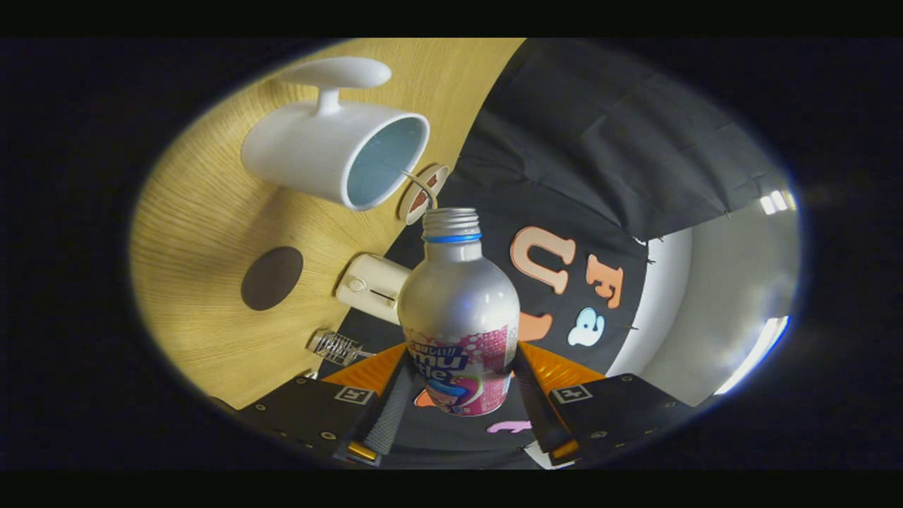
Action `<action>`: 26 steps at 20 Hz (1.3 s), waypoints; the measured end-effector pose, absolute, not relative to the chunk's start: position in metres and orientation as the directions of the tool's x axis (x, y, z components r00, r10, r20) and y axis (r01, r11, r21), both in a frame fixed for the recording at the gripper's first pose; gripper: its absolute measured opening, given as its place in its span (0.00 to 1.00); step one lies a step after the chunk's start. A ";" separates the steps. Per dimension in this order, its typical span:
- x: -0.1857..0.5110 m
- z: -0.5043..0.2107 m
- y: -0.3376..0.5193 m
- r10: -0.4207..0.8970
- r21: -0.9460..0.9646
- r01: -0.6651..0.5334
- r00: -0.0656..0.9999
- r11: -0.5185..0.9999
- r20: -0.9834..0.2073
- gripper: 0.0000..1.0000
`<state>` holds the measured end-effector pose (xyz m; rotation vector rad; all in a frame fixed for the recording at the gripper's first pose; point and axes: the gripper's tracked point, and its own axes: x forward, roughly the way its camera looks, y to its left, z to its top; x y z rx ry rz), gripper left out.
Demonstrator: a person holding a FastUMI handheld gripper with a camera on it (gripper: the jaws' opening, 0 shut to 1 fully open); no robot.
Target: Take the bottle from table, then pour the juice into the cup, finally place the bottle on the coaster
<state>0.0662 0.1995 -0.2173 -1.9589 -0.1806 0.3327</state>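
**Item: bottle, mid-pour stage**

Gripper [457,395] clamped on bottle [458,331], both fingers pressing its label. Bottle lifted, uncapped, tipped toward cup [303,159] on table [204,233]. Pouring apparently unfinished; dark coaster [271,278] unoccupied, placement outstanding

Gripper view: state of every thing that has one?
claw: shut on the bottle
bottle: cap off, held between the fingers, mouth near the mug's rim
mug: white, mouth toward the bottle
dark round coaster: bare, on the wooden table
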 end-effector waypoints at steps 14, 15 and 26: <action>0.063 -0.217 0.212 0.305 -0.895 -0.005 0.939 -0.446 -0.158 0.76; 0.063 -0.218 0.212 0.306 -0.892 -0.002 0.939 -0.451 -0.157 0.76; 0.056 -0.246 0.199 0.246 -0.949 -0.210 0.932 -0.236 -0.267 0.76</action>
